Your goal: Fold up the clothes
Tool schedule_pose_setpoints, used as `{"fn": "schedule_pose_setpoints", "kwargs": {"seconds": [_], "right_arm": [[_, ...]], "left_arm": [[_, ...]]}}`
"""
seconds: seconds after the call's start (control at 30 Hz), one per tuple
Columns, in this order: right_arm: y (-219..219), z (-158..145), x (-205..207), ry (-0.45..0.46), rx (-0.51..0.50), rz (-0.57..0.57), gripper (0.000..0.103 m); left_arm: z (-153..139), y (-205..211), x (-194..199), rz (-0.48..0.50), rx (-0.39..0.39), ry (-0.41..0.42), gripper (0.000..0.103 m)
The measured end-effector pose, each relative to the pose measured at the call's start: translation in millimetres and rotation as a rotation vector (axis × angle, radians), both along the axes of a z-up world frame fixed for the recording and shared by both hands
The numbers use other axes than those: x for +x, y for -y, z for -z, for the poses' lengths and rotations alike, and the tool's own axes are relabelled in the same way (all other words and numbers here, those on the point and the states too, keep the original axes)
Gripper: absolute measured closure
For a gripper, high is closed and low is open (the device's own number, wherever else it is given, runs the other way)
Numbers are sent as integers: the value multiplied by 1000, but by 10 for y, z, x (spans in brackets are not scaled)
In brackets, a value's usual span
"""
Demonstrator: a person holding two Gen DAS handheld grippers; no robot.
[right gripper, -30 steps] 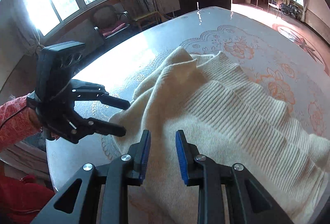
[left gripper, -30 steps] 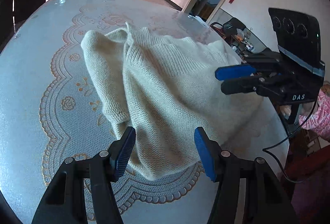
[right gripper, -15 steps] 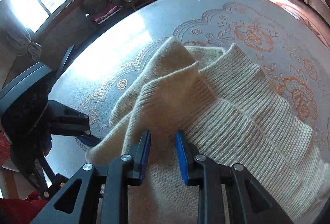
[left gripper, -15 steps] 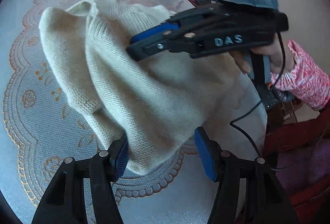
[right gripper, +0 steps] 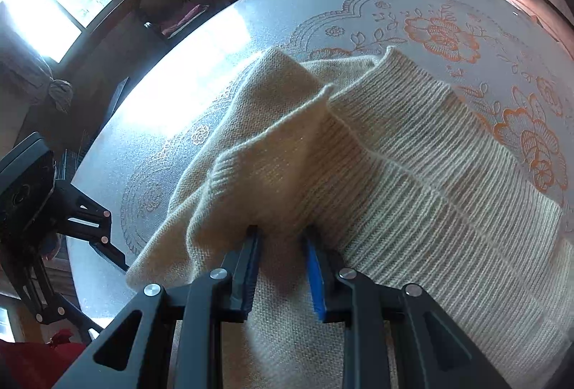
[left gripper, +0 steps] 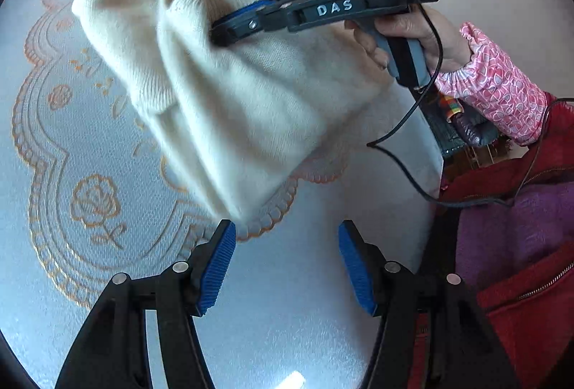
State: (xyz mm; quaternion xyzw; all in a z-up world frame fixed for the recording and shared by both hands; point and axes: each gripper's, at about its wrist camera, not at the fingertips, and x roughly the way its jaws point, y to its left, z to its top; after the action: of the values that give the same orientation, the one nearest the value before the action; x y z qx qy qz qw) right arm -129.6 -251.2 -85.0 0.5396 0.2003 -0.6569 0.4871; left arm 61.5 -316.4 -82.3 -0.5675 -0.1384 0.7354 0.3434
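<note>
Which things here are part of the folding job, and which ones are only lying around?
Part of the job:
- cream sweater
- right gripper, pinching a fold of it
- left gripper, open, empty
- table

Only lying around:
- chair with cushion

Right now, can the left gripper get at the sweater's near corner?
Probably yes. The left gripper is open, the sweater corner lies just ahead of its fingers, and only bare table lies between.

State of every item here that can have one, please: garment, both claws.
Cream sweater: bunched, partly folded, lying on the table.
Left claw: open, nothing between its pads, just short of the sweater's near edge.
Right claw: jaws narrow, knit bunched between the pads.
</note>
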Motion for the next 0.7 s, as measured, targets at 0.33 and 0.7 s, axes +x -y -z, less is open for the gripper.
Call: {"fn": "schedule_pose_setpoints", "kwargs": {"seconds": [0.33, 0.7], "right_arm": [[24, -172, 233, -88, -2, 20, 78], [-331, -147, 492, -362, 96, -77, 80]], "left_arm": [[-375, -158, -205, -150, 6, -141, 44], [-112, -431, -667, -180, -265, -263, 43]]}}
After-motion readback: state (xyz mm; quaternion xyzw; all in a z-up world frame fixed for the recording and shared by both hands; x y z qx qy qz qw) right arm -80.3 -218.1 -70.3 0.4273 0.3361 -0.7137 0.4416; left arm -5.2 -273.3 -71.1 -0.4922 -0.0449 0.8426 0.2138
